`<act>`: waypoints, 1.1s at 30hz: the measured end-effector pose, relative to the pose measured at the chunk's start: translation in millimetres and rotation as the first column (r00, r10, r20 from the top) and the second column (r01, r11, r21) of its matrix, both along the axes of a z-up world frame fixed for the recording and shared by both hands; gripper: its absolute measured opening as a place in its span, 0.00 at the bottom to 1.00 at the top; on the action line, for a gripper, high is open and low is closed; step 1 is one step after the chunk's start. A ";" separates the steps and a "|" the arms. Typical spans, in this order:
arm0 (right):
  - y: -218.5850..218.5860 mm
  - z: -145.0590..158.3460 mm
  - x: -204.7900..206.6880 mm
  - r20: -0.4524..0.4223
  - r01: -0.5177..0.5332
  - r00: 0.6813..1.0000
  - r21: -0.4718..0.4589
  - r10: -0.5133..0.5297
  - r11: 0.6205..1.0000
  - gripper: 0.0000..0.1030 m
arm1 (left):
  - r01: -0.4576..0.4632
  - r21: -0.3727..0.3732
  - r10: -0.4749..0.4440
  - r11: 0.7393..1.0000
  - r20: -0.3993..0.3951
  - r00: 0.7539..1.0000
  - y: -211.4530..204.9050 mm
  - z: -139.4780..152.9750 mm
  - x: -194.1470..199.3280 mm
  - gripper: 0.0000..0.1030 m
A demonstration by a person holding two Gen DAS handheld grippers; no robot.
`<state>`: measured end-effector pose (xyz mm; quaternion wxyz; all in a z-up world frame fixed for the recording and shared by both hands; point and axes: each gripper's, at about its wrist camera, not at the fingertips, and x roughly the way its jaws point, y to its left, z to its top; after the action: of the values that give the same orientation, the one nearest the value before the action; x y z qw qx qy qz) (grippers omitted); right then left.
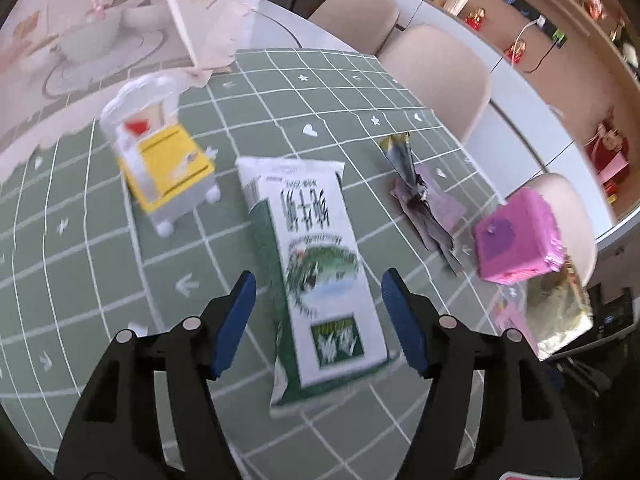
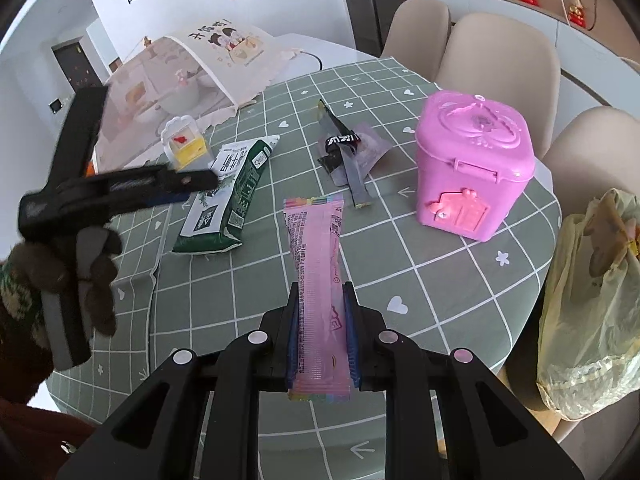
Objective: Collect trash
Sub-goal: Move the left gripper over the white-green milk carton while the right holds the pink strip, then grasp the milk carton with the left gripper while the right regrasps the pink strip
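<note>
The right gripper (image 2: 322,312) is closed on a pink wrapper (image 2: 318,264); the wrapper stands between the blue pads and sticks out forward over the green checked tablecloth (image 2: 224,296). The left gripper (image 1: 318,296) is wide open, its two blue fingers (image 1: 236,320) on either side of a flattened green and white carton (image 1: 320,272), which lies on the cloth; the fingers do not touch it. In the right view this gripper comes from the left, held by a gloved hand (image 2: 76,264). Beyond the carton, to the left, a small yellow and white toy box (image 1: 160,160) stands. To the right lie dark crumpled wrappers (image 2: 348,152), and near them a pink bin (image 2: 472,168) with its lid closed. A yellow plastic bag (image 2: 592,304) hangs beside the table edge at the right. At the far side stands a mesh food cover (image 2: 180,80).
</note>
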<state>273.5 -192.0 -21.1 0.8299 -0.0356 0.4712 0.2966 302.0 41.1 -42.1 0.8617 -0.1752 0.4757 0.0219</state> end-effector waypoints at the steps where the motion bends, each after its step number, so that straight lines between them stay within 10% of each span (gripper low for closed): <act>1: 0.0 0.2 -0.9 0.003 0.001 1.000 -0.002 -0.001 1.000 0.19 | 0.001 0.033 0.000 0.999 -0.009 1.000 -3.9 -0.2 6.2 0.60; 6: -4.0 -0.5 0.3 0.002 0.015 1.000 -0.004 -0.015 1.000 0.19 | -0.008 0.160 0.019 0.987 -0.064 0.998 -13.0 -7.7 31.1 0.60; 16: -11.2 -7.4 7.4 -0.014 0.036 0.999 0.002 -0.036 0.999 0.19 | -0.014 0.048 0.015 0.999 -0.031 0.999 -0.2 0.2 11.3 0.47; 33: 12.4 -44.8 23.9 -0.105 -0.033 0.994 -0.009 0.032 0.999 0.28 | 0.114 0.113 -0.111 0.987 -0.040 0.993 -23.8 5.4 -54.1 0.48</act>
<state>297.4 -179.6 -65.9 0.7987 -0.0319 0.5152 0.3091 247.8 17.3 -36.8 0.8621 -0.0980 0.4971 0.0034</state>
